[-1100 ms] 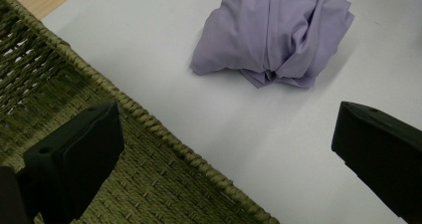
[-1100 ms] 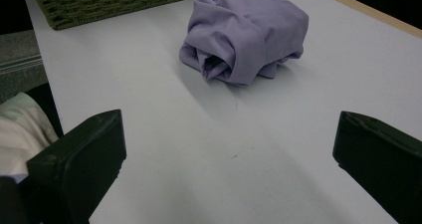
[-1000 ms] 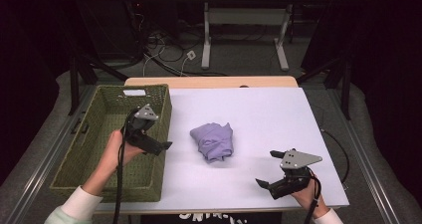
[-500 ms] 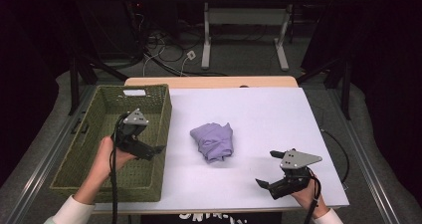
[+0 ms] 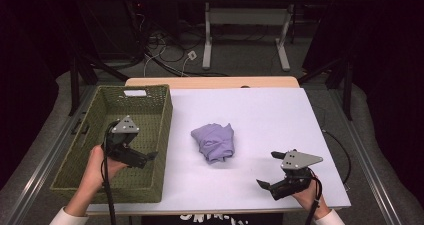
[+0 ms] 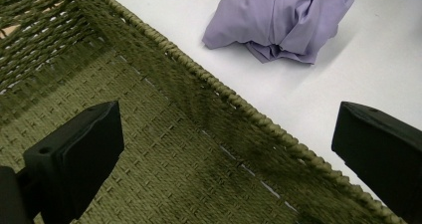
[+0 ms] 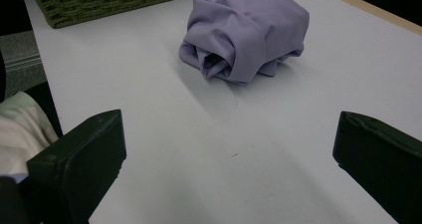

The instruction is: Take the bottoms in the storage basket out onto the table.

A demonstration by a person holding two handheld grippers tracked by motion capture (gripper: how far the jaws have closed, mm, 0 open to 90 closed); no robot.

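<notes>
Lilac cloth (image 5: pixel 214 142) between 2 open grippers.

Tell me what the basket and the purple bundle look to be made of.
Basket: woven cord or seagrass-like fibre, matte olive green; the plaited rim and criss-cross weave show in the left gripper view. Purple bundle: thin, smooth fabric, probably cotton or a blend, with soft folds and creases and a slight sheen.

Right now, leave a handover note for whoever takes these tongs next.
Left tongs: open, holding nothing, over the green woven basket near its right wall.
Right tongs: open, holding nothing, low at the near right of the white table.
Crumpled lilac cloth: on the table between basket and right tongs, untouched.
Done: nothing is in the basket that I can see.
Left: probably grip the cloth and drop it in the basket.
</notes>
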